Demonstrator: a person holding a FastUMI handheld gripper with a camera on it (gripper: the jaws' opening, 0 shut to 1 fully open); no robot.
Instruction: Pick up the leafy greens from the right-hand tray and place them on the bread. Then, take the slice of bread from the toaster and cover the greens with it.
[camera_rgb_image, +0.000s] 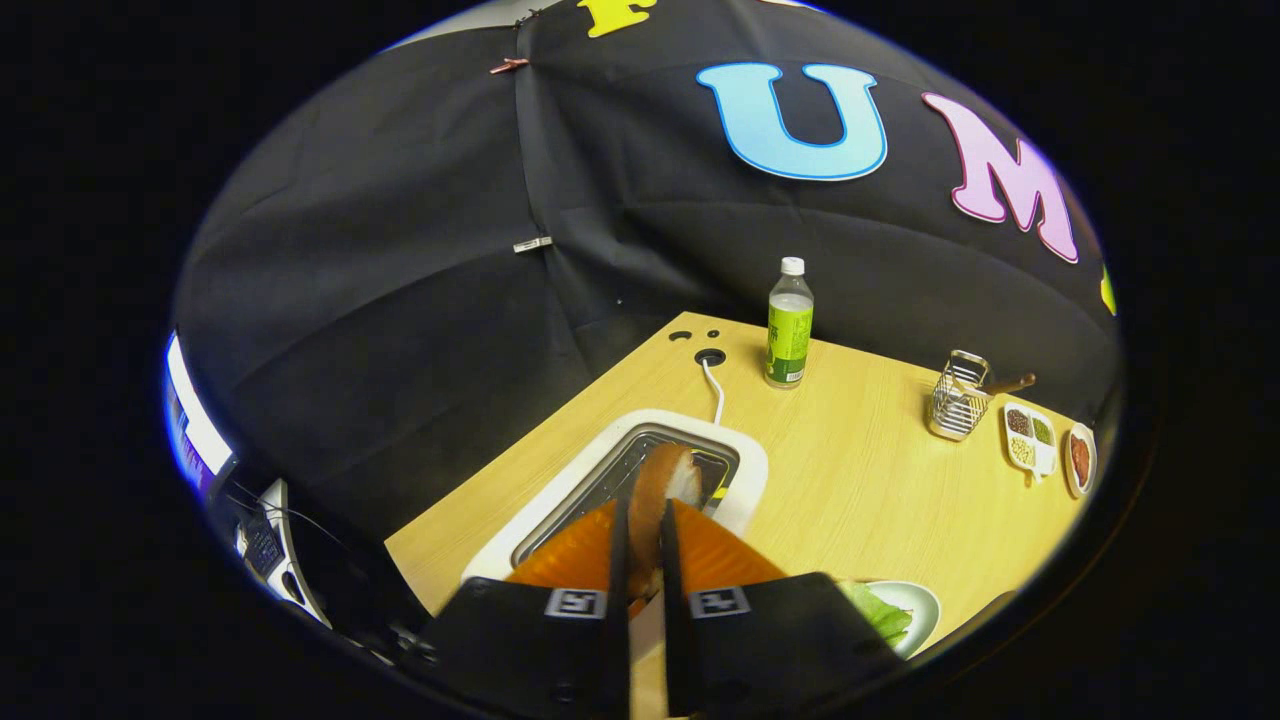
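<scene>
— Where is the slice of bread (662, 490) now?

— I see it standing on edge between the two fingers of my hand-held gripper (641, 545), directly above the slot of the white toaster (745, 470) on the bench (860, 480).

— And the leafy greens?

— The leafy greens (880, 612) lie on a white plate (922, 600) just right of the fingers, partly hidden behind the gripper body. The lower part of the bread is covered by the fingers too.

— How are the fingers?

— Nearly closed, both pressing on the slice. A water bottle (789, 322) stands beyond the toaster.
</scene>
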